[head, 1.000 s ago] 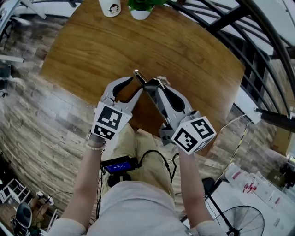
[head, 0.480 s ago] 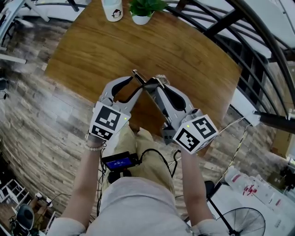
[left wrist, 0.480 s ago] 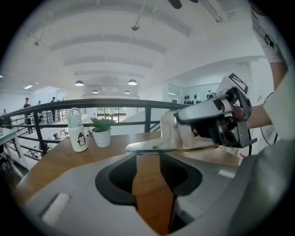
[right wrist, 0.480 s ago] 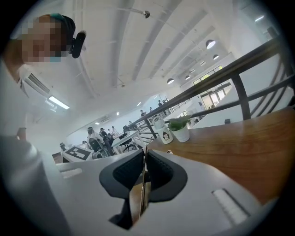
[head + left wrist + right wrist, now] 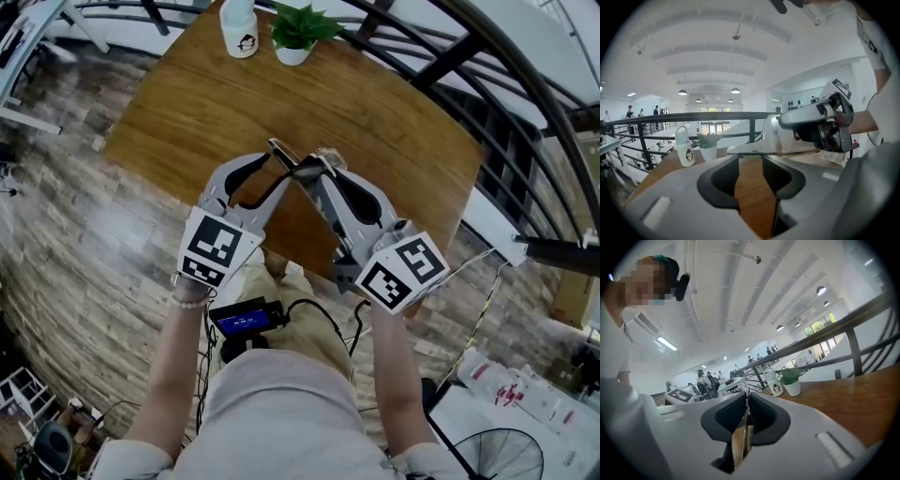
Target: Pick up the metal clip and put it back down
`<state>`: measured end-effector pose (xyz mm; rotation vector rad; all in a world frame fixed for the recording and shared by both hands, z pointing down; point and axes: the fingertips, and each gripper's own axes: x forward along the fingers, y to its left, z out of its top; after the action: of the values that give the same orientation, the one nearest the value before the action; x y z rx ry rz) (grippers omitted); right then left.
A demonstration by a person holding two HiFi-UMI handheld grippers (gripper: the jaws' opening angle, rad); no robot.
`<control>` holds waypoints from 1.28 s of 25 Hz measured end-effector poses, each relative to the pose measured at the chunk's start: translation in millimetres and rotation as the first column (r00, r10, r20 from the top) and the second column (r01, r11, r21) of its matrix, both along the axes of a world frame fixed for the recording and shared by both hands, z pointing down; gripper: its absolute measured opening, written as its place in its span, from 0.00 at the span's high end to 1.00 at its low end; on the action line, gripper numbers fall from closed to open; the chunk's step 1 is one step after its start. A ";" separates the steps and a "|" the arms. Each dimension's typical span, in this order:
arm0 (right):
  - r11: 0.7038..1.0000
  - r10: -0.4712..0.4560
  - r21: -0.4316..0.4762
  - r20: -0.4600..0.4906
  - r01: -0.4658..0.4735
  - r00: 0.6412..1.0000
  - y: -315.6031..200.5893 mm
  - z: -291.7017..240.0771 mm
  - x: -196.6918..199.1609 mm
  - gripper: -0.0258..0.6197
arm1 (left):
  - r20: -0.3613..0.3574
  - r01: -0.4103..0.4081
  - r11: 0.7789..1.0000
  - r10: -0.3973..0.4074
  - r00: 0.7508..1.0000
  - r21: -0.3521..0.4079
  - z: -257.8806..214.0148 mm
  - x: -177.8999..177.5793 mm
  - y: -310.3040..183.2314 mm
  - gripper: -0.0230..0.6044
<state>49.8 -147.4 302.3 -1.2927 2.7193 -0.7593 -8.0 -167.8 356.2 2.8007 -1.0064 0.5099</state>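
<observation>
Higher now, our right claw [image 5: 314,169] pinches the seemingly light, stiff, slippery metal clip's [image 5: 773,149] flat end, our left claw [image 5: 749,164] ajar beside it.

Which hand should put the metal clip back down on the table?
Right, most likely. The right gripper is shut on the metal clip, thin metal pinched between its pads. The left gripper has its jaws apart, the clip only lying across their tips.
</observation>
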 end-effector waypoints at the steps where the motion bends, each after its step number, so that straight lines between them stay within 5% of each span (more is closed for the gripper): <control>1: 1.000 -0.005 0.008 -0.002 0.005 1.000 0.8 -3.9 -0.9 0.88 | 0.003 -0.002 1.000 0.002 1.000 0.009 -3.9 -0.6 0.8 0.73; 32: 0.985 -0.078 0.153 -0.021 0.081 0.997 9.8 -71.4 1.8 0.88 | 0.124 -0.077 0.972 0.050 0.991 0.222 -72.9 6.8 9.2 0.72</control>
<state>51.7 -137.6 230.9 -1.1692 2.7922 -0.5339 -1.2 -158.7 283.3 3.0443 -1.0627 0.6105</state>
